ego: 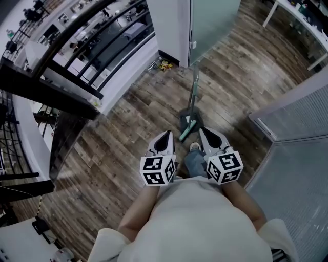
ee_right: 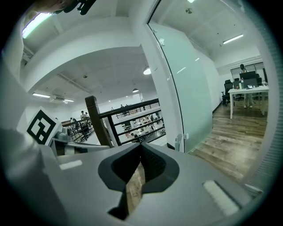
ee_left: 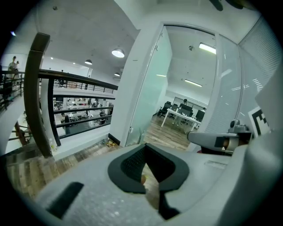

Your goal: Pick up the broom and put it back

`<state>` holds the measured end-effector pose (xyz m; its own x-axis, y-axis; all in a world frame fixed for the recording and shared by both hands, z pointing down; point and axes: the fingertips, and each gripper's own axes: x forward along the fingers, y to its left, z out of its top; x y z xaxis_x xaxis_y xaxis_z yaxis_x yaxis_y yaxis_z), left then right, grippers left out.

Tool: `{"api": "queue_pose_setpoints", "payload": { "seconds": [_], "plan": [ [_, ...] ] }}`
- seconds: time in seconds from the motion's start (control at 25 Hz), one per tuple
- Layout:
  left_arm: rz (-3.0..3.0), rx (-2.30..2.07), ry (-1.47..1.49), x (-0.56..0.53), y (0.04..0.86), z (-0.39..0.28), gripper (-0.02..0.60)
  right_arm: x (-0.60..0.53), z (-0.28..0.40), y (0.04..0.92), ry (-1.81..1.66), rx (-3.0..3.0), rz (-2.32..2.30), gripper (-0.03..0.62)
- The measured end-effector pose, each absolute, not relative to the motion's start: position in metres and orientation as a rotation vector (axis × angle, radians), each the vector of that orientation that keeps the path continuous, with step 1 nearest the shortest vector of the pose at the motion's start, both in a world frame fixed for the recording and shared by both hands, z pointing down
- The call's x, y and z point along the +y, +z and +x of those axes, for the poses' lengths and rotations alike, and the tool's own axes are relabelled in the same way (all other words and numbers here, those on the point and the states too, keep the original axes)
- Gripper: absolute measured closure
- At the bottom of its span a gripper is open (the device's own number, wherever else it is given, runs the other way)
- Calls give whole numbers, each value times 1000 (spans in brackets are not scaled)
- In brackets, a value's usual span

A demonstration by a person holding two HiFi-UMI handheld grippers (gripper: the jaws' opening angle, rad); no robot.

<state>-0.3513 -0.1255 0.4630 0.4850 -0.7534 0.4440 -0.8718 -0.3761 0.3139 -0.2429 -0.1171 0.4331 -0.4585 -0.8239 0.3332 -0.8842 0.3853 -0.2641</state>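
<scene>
The broom (ego: 189,121) lies on the wooden floor in the head view, its thin pale pole running up toward the glass door and its dark head and teal grip nearest me. My left gripper (ego: 165,136) hovers just left of the teal end, and my right gripper (ego: 205,133) just right of it, both above the floor and apart from the broom. Each gripper's jaws meet at the tip with nothing between them. Neither the left gripper view (ee_left: 145,146) nor the right gripper view (ee_right: 141,145) shows the broom.
A frosted glass door (ego: 212,25) and white pillar (ego: 171,25) stand ahead. A dark railing (ego: 77,51) runs along the left over a lower floor. Small yellow objects (ego: 164,65) lie by the wall base. A glass partition (ego: 297,117) stands right, a white table (ego: 297,15) beyond.
</scene>
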Motion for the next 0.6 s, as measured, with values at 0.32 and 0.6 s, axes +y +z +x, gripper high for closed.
{"api": "queue_pose_setpoints", "payload": {
  "seconds": [0.32,0.6],
  "plan": [
    [2164,-1415,290,-156,470,-341,574,-157,-226,442,589,-2498,1472,586],
    [2100,-1472,276,-177,475,-338,574,-186,-224,454,577,-2498,1373,585]
  ]
}}
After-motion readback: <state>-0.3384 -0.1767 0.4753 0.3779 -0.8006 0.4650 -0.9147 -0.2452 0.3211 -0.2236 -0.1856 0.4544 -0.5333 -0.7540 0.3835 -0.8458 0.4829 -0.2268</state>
